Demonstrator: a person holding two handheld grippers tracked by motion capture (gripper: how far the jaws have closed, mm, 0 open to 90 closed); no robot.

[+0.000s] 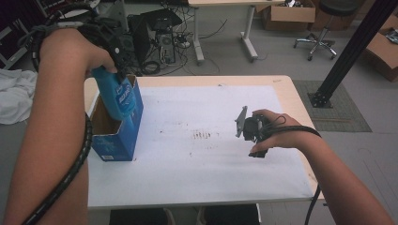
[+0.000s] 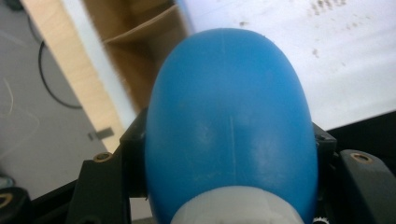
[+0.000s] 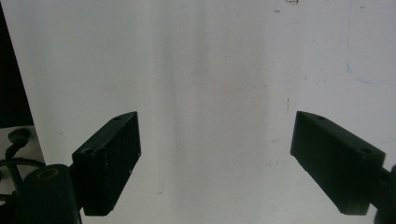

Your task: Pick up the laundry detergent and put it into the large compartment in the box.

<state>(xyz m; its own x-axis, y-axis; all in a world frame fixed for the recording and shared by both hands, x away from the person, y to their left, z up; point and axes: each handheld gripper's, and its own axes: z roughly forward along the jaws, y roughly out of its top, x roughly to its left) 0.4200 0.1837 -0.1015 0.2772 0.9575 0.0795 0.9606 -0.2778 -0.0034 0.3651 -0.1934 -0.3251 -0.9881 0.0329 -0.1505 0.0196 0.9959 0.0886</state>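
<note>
blue bottle (image 1: 116, 96) held over the open blue carton (image 1: 117, 136) at the table's left

its smooth rounded body is clamped by the left gripper (image 2: 229, 154); its white cap (image 2: 236, 207) is seen in the left gripper view; the right gripper (image 3: 217, 158) gapes empty.

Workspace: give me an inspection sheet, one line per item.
Surface: table covered by a white sheet, with dark smudges near its middle.
Job's things: blue bottle held above the open blue carton, which stands upright at the table's left edge.
Clutter: nothing seen on the sheet.
Grippers: left gripper shut on the bottle near its white cap end; right gripper open, nothing between the jaws, low over the sheet at the right.
Cables: ribbed black cable along the left forearm; thin black cable over the right wrist.
Surroundings: computer tower, stool, cardboard boxes, white cloth.
</note>
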